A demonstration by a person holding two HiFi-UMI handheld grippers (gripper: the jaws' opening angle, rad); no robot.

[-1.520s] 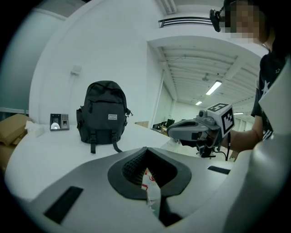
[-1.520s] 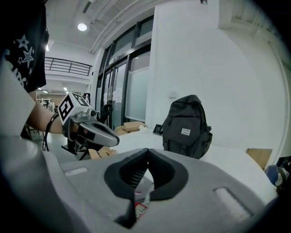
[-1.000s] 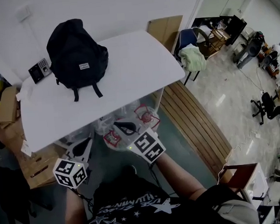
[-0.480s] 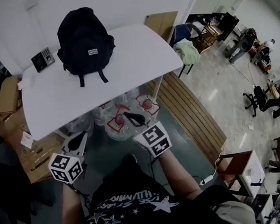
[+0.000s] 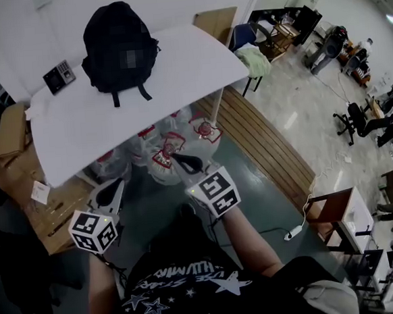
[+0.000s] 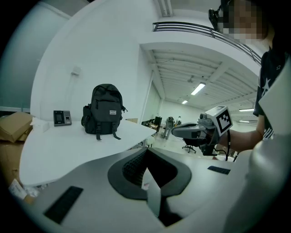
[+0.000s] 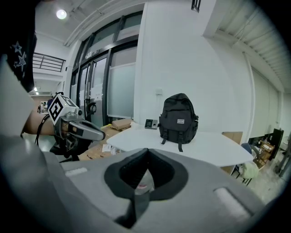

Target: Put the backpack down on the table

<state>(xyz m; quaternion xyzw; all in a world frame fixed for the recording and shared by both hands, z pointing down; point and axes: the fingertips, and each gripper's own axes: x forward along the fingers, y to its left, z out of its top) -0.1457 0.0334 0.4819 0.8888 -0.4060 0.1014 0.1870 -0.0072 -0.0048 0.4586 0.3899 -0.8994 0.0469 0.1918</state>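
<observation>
Standing on counter: 1 black backpack (image 5: 119, 47), upright, at far-left part of the white counter (image 5: 183, 69), close to the wall.
Straps: 2 short ones hang down backpack's front, ends lying on the counter top.
Also on counter: 1 small keypad unit (image 5: 58, 76), just beside backpack, to its left as the person faces it.
Left gripper (image 5: 117, 187): jaws pressed together, nothing btwn them, nothing held.
Right gripper (image 5: 178, 160): same, jaws closed tight and empty.
Gripper count: 2, one per hand, both on the near side of the counter, out over the floor, well apart from backpack; both point roughly toward it.
Marker cubes: 2, 1 on each gripper.
Under counter: clear plastic bags w/ red print (image 5: 165, 152), a bunch of them, can't get an exact count.
Left of counter: cardboard boxes (image 5: 11, 144), at least 2.
Right of counter: 1 slatted wood platform (image 5: 268, 157) lying on the floor.
Person: 1, in black tee w/ white stars (image 5: 186, 289), standing back from the counter edge, arms out front.
</observation>
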